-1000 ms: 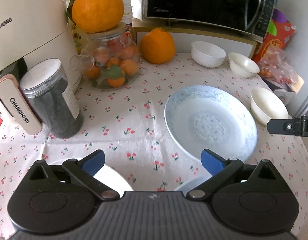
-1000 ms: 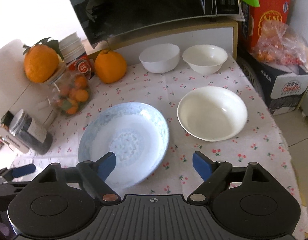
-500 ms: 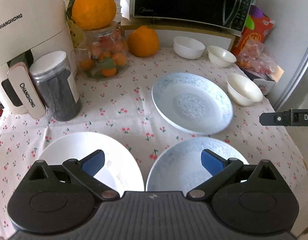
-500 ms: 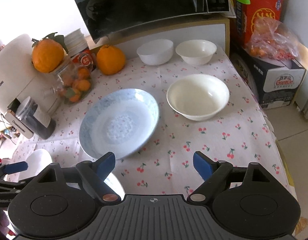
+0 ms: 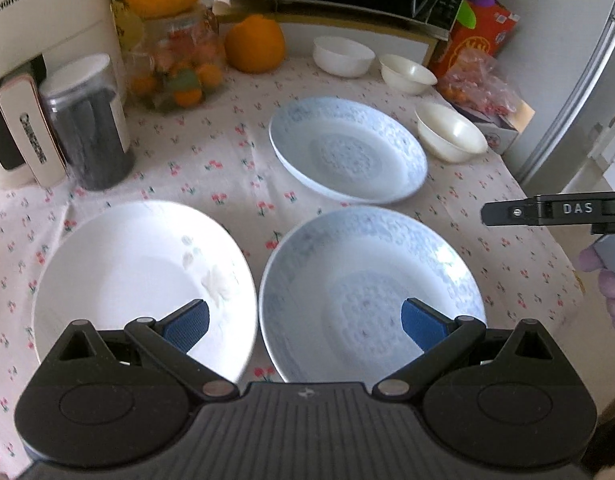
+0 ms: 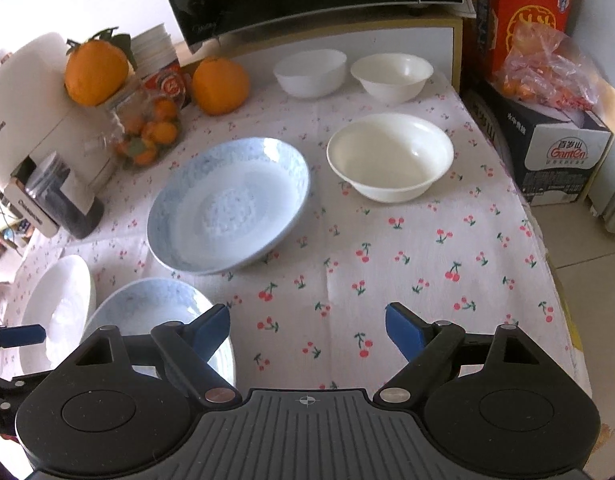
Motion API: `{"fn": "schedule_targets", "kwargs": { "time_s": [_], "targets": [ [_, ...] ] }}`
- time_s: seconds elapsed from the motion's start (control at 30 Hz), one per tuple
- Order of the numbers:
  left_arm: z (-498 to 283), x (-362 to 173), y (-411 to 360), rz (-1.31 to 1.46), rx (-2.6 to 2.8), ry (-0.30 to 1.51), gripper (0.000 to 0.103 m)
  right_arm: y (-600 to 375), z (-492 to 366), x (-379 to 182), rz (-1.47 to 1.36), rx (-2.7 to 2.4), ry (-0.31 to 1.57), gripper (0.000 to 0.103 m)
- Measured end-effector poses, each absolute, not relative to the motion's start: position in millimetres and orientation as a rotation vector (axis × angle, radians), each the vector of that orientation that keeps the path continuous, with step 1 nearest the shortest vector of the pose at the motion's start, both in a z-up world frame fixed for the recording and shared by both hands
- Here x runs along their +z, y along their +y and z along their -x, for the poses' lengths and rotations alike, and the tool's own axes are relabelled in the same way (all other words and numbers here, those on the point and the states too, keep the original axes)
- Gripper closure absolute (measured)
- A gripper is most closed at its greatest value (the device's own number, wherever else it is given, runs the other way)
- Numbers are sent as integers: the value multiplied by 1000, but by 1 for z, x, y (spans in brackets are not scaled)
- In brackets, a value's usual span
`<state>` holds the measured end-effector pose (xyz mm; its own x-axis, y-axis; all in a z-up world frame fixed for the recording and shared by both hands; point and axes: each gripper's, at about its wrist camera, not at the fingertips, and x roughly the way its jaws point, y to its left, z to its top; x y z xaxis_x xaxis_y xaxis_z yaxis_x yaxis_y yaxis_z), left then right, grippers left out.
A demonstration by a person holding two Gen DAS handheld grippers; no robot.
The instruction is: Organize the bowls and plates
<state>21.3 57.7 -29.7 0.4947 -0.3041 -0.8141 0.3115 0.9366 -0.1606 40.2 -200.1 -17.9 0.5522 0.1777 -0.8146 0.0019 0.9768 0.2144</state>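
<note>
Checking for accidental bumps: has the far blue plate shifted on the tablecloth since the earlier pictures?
No. The far blue plate sits as before beside the large white bowl; only the cameras moved.

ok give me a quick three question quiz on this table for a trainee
1. How many plates lie on the cloth, and how many of them are blue-patterned?
2. True or false: the three bowls are stacked.
3. Which is each pair of tongs: A open and empty, B shut on a plate?

Key
1. Three: a white plate, a near blue plate and a far blue plate; two blue.
2. False: the large bowl and two small bowls stand apart.
3. A, both left tongs and right tongs.
</note>
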Motion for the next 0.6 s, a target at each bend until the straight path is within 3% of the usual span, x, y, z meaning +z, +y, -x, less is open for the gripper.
{"fn": "schedule_targets", "kwargs": {
  "time_s": [0.23,0.6],
  "targets": [
    [-18,-37,53,37,-432,1075,4,-191,-38,-26,-198,150,1026,16],
    [-18,-48,62,116,-423,1187,20,-177,-38,-37,-284,240,1114,16]
  ]
}}
